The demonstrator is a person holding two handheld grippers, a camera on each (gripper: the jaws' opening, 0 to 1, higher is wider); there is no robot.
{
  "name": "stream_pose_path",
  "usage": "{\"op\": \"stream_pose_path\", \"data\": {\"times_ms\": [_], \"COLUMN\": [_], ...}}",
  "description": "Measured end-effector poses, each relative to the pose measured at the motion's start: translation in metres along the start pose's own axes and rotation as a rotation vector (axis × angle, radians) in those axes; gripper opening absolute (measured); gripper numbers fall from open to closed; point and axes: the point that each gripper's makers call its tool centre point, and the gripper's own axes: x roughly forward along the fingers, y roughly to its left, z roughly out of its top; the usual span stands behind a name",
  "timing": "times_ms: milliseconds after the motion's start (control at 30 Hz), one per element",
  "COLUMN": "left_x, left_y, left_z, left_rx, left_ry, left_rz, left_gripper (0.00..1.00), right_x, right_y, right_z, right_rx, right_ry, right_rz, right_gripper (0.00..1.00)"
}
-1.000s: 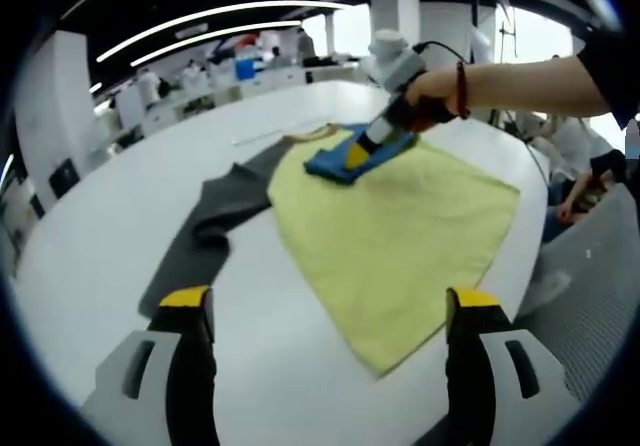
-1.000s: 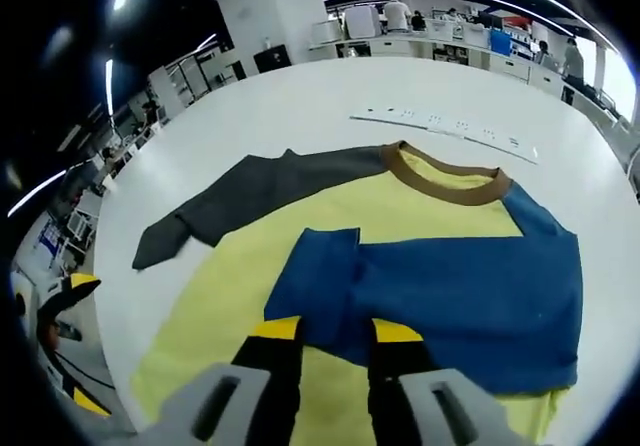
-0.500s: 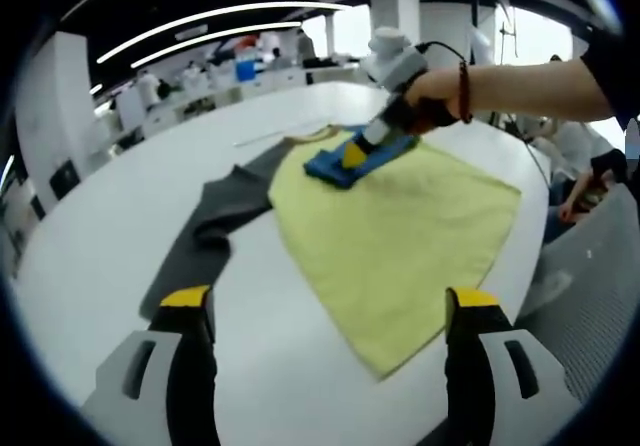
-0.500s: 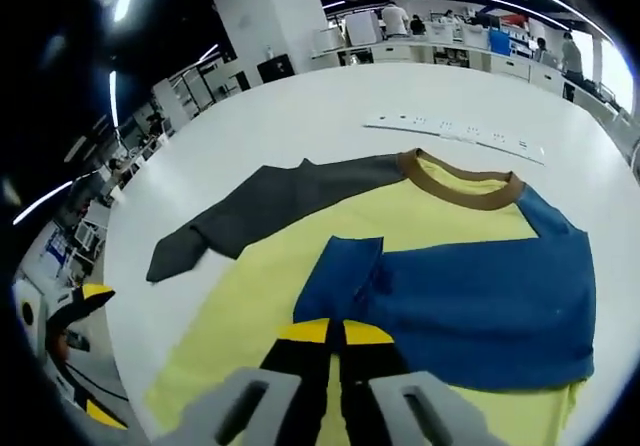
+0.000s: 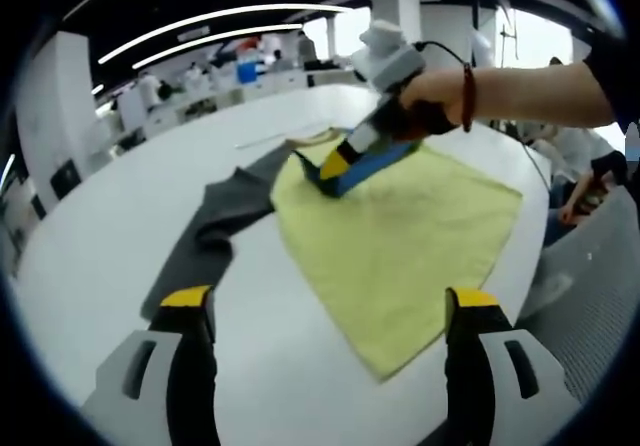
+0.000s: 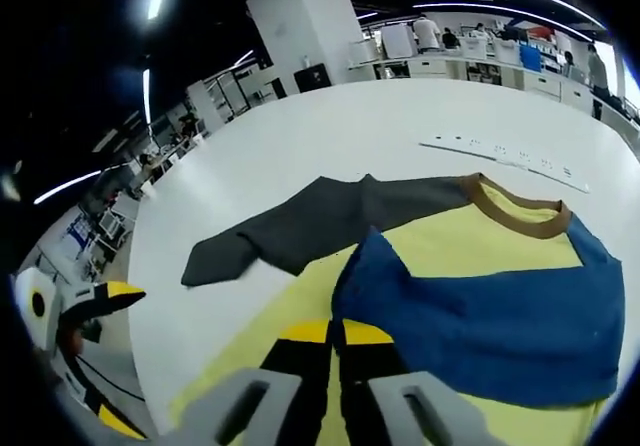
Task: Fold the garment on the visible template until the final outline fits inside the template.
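A yellow shirt (image 5: 400,226) lies flat on the white table (image 5: 110,196), its grey sleeve (image 5: 215,221) spread out to the left. The blue sleeve (image 5: 378,156) is folded over the chest, and its cuff end is raised off the cloth by my right gripper (image 5: 330,169), held in a hand. In the right gripper view that gripper (image 6: 335,332) is shut on the edge of the blue sleeve (image 6: 480,306), with the grey sleeve (image 6: 300,221) and brown collar (image 6: 515,214) beyond. My left gripper (image 5: 330,301) hovers open over the table near the shirt's hem.
A thin white strip (image 6: 505,153) lies on the table past the collar. The table's rounded edge (image 6: 150,296) runs close on the left, where the left gripper (image 6: 95,301) shows. People sit beyond the table at the right (image 5: 580,151). Desks and shelving fill the room behind.
My right gripper's jaws closed on the blue sleeve's edge, then lifted it and carried it toward the grey sleeve side. The left gripper has stayed still and open.
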Motion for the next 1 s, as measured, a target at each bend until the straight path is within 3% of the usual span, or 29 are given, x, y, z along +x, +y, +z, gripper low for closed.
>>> {"op": "stream_pose_path", "data": {"times_ms": [200, 467, 633, 767, 1000], "left_x": [0.000, -0.001, -0.002, -0.001, -0.001], "left_y": [0.001, 0.003, 0.004, 0.004, 0.004], "left_z": [0.000, -0.001, 0.000, -0.001, -0.001], "left_rx": [-0.001, -0.008, -0.013, -0.010, -0.010], "left_ry": [0.003, 0.004, -0.002, 0.001, 0.001], "left_rz": [0.004, 0.012, 0.016, 0.015, 0.015], "left_gripper": [0.92, 0.91, 0.91, 0.91, 0.91], "right_x": [0.008, 0.013, 0.013, 0.014, 0.026], "right_y": [0.005, 0.008, 0.006, -0.002, -0.003], "right_z": [-0.010, -0.011, 0.000, 0.015, 0.033], "right_rx": [-0.034, -0.018, -0.009, -0.026, -0.059], "right_ry": [0.042, 0.050, 0.015, -0.036, -0.083], "right_rz": [0.030, 0.058, 0.048, 0.021, 0.020], "right_gripper": [0.00, 0.13, 0.18, 0.29, 0.30]}}
